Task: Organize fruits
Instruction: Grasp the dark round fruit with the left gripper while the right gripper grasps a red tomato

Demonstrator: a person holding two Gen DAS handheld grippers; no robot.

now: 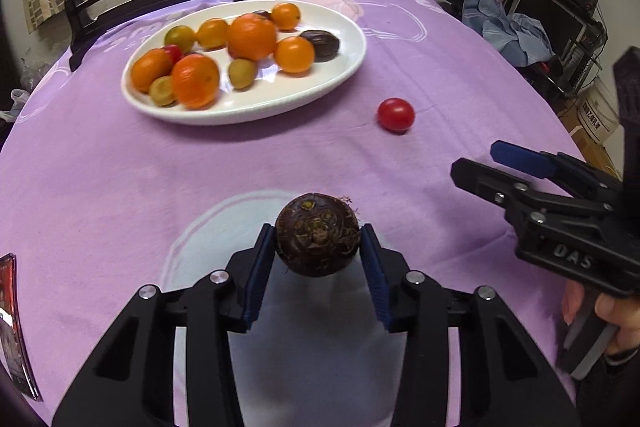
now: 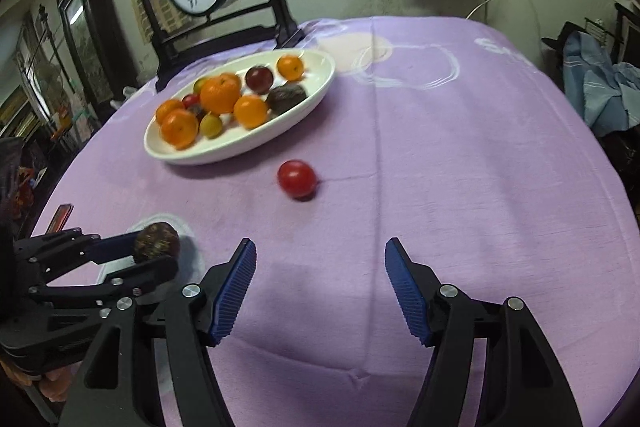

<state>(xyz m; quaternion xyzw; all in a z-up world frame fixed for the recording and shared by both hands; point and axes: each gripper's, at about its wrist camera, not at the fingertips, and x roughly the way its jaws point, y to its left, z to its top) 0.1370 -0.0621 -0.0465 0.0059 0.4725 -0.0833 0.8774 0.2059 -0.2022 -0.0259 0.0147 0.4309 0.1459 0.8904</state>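
The left gripper [image 1: 318, 247] grasps a dark brown round fruit [image 1: 318, 234] between its blue pads, above the purple tablecloth [image 1: 120, 179]. The right gripper [image 2: 320, 275] has its jaws spread wide and holds nothing. A red tomato [image 2: 297, 178] lies at 12 o'clock from it. At 11 o'clock, the white plate [image 2: 240, 151] carries oranges [image 2: 219, 94] and other fruits.

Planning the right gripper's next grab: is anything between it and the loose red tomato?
Nothing visible: only bare purple tablecloth lies between the open right gripper and the red tomato.
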